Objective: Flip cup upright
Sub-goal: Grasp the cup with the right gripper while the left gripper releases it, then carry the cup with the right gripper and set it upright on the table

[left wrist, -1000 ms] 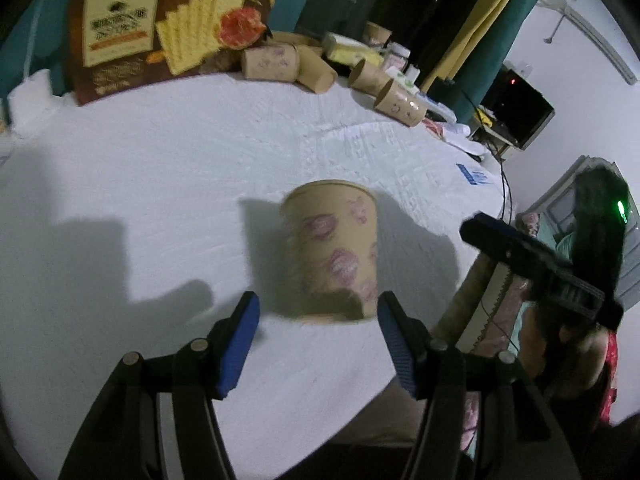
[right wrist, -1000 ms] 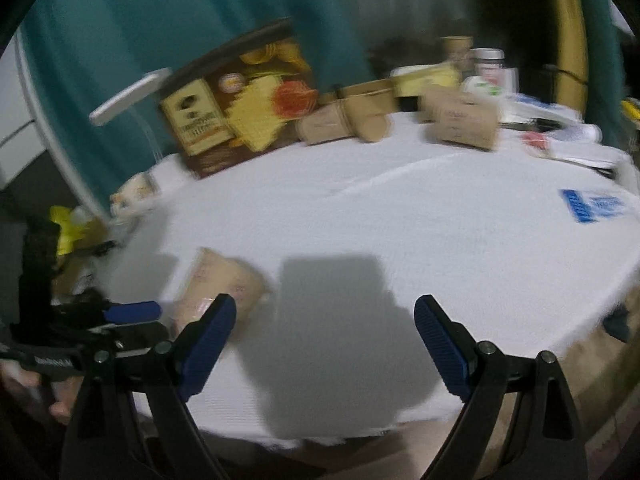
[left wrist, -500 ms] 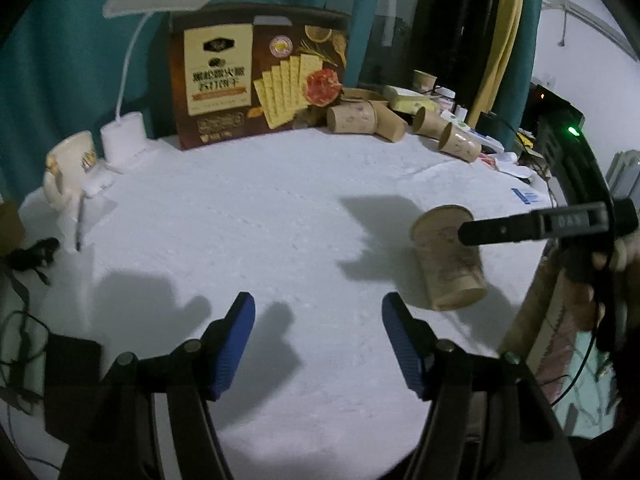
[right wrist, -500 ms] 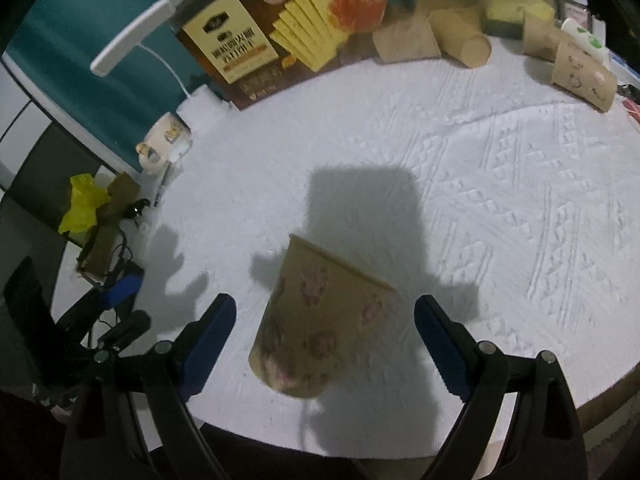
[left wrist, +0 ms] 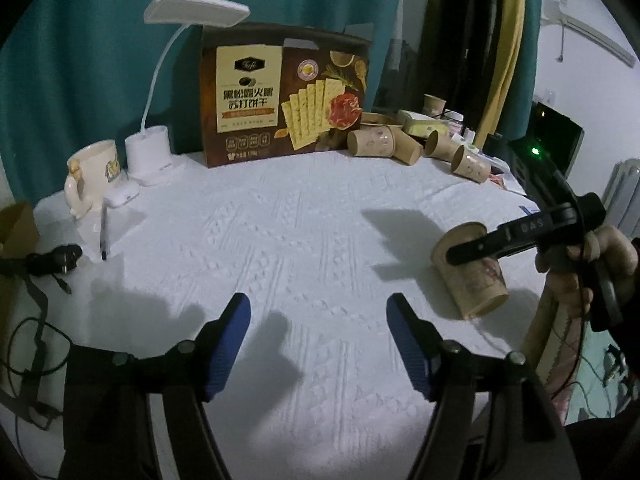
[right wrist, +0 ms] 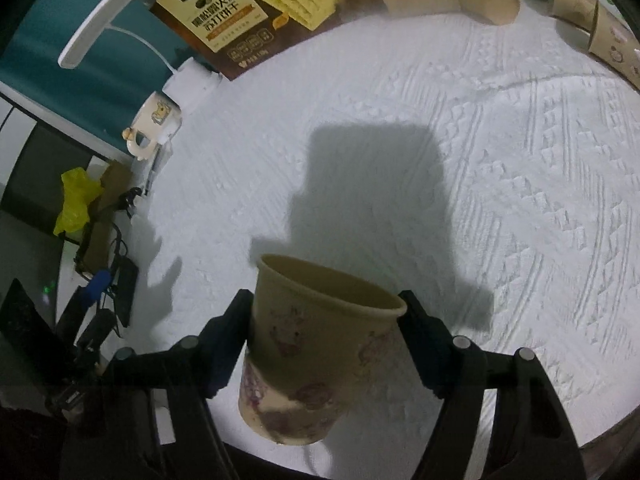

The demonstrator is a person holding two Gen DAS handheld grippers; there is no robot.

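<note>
right gripper [right wrist: 326, 330]: jaws had just closed onto the paper cup [right wrist: 316, 344], pads on its sides | cup: tipped over near the table's [left wrist: 280, 240] front-right edge, long axis roughly along the fingers, rim pointing away | left gripper [left wrist: 318, 340]: jaws had just been opening, nothing between, well left of cup | right hand nearer

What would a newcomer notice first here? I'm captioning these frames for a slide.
The paper cup clamped between the right gripper pads near the table's front edge. Behind it stands a big cracker box beside a white desk lamp; the left gripper is open and empty.
</note>
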